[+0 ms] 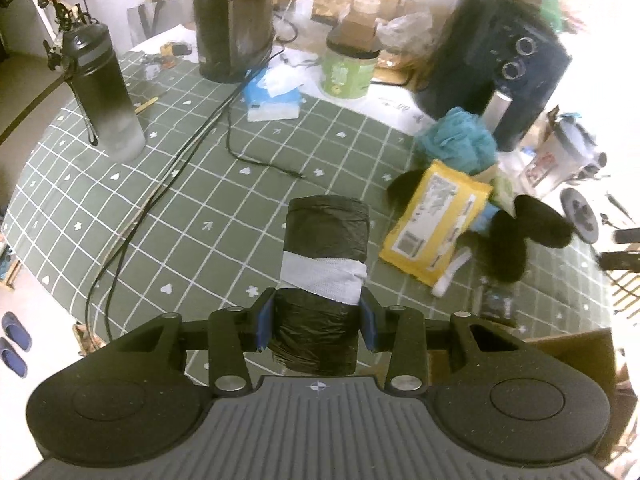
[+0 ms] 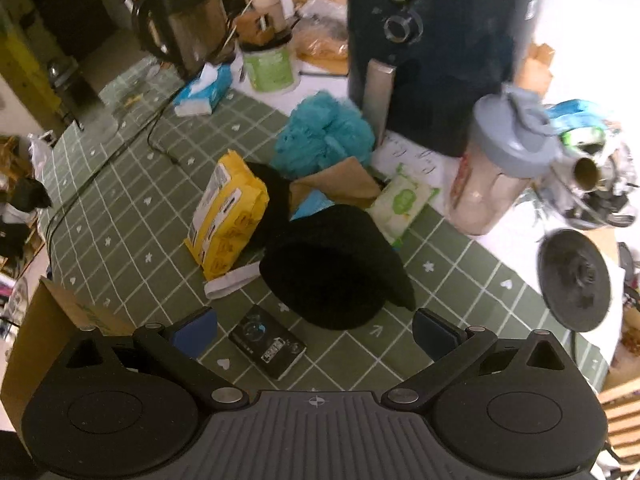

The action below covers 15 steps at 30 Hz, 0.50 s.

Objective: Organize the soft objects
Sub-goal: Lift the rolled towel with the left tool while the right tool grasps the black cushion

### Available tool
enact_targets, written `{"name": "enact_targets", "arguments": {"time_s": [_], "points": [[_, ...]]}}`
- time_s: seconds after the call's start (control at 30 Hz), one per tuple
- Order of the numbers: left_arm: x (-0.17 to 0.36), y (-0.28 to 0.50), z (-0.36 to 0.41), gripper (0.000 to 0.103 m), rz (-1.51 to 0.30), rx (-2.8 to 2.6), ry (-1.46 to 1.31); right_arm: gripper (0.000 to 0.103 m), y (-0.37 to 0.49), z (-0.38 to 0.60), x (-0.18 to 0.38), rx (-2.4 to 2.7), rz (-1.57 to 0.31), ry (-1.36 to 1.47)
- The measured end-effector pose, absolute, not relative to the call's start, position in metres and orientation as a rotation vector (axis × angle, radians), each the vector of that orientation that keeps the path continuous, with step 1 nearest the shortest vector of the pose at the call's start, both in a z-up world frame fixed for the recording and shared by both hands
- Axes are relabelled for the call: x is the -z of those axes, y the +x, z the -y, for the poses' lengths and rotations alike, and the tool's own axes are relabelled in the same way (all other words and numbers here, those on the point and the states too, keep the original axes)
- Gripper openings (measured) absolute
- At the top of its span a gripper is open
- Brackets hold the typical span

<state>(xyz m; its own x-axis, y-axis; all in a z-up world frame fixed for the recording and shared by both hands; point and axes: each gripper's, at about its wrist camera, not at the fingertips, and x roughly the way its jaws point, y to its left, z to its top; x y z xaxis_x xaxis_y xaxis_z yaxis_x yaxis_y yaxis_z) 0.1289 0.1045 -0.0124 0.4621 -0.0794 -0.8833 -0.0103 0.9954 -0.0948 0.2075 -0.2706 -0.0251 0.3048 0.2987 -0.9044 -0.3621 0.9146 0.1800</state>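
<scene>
Left wrist view: left gripper (image 1: 317,322) clamps a black bag roll (image 1: 322,280) above the green checked tablecloth (image 1: 200,184); right gripper (image 2: 316,334) gapes.

Green white-gridded tablecloth (image 1: 200,184), yellow packet (image 1: 434,224)

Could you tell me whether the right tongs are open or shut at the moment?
Open. The right tongs stand wide apart with nothing between their pads, above the black hat.

both views bow strongly toward the rims, fisheye style. light blows out to white from twelve to three o'clock. the air fryer (image 1: 492,68) smears with motion blur; the shaker bottle (image 2: 504,160) is soft too. centres stay dim, fairly sharp.
</scene>
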Motion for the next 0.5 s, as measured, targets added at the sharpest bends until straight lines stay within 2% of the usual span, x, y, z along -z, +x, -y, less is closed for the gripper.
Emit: {"name": "enact_targets", "arguments": {"time_s": [0.17, 0.5], "points": [[0.000, 0.117, -0.099, 0.041, -1.065, 0.089, -0.116, 0.103, 0.223, 0.267, 0.060, -0.446, -1.219, -0.064], [-0.016, 0.093, -0.084, 0.041, -1.036, 0.152, -0.148, 0.098, 0.239, 0.256, 0.085, -0.357, -1.069, -0.210]]}}
